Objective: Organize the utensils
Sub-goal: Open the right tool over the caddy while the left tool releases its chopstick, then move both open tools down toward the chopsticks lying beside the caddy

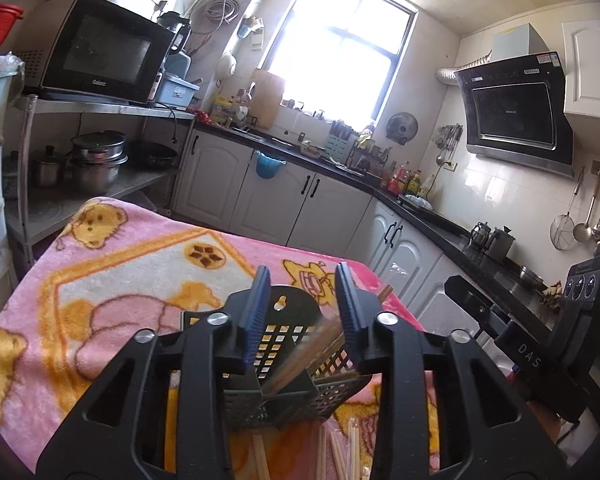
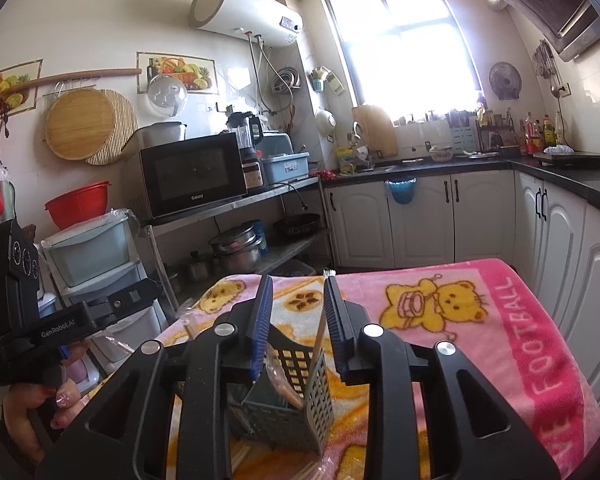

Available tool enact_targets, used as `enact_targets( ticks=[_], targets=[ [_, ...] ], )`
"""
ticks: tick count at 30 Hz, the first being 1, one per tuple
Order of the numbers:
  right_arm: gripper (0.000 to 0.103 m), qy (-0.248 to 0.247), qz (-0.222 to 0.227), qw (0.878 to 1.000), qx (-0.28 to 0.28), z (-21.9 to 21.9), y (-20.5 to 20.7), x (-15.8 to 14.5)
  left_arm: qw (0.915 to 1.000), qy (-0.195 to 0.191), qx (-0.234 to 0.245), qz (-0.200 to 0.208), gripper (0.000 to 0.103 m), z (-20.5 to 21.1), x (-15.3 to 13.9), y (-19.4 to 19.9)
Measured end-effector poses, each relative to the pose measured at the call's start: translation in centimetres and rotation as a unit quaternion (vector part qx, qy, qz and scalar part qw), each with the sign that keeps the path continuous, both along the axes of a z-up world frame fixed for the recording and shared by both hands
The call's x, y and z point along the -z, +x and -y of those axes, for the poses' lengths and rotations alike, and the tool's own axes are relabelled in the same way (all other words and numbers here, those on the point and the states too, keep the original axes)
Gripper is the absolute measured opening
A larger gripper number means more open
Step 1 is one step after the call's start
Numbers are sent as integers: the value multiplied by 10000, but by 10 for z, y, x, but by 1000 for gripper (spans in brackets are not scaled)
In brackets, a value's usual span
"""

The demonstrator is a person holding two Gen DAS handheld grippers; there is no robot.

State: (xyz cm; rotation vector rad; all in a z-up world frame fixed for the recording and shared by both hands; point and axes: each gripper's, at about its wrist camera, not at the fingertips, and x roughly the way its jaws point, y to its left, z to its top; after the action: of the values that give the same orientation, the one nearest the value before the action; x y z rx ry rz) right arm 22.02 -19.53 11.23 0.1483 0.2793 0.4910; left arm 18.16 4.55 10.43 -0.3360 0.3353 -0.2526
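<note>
A pink teddy-bear blanket (image 1: pixel 112 280) covers the table, and on it stands the grey perforated utensil caddy (image 1: pixel 288 344), the landmark for everything here. Above the caddy's left compartment hangs the left gripper (image 1: pixel 302 312), its blue-padded jaws spread apart with nothing between them. A blurred bundle of wooden chopsticks (image 1: pixel 312 354) leans inside the caddy, tips slanting toward its right side, and more loose chopsticks (image 1: pixel 340 454) lie flat on the blanket just in front of the caddy. In the right wrist view the right gripper (image 2: pixel 298 320) hovers over the same caddy (image 2: pixel 296 404), jaws also parted; a single pale chopstick (image 2: pixel 320 336) stands upright from the caddy, close against the inner face of the right-hand jaw without being pinched. Left of the caddy there, a hand (image 2: pixel 40 408) grips the other tool's handle.
</note>
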Motion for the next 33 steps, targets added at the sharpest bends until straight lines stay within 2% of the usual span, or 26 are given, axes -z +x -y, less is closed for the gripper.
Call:
enact_targets(
  ticks=[12,28,33],
  targets=[
    [40,-45,-311,9995,79,10,-10,7,9999,85,143,14,54,7,-3,-20],
    [48,-155,-511,9986,67,18,-25,14,9994,219,238,-95,90,13,2,-36],
    [49,-269,-542,9982,-22,16,-31,18,9993,256,230,-131,92,13,5,-39]
  ],
)
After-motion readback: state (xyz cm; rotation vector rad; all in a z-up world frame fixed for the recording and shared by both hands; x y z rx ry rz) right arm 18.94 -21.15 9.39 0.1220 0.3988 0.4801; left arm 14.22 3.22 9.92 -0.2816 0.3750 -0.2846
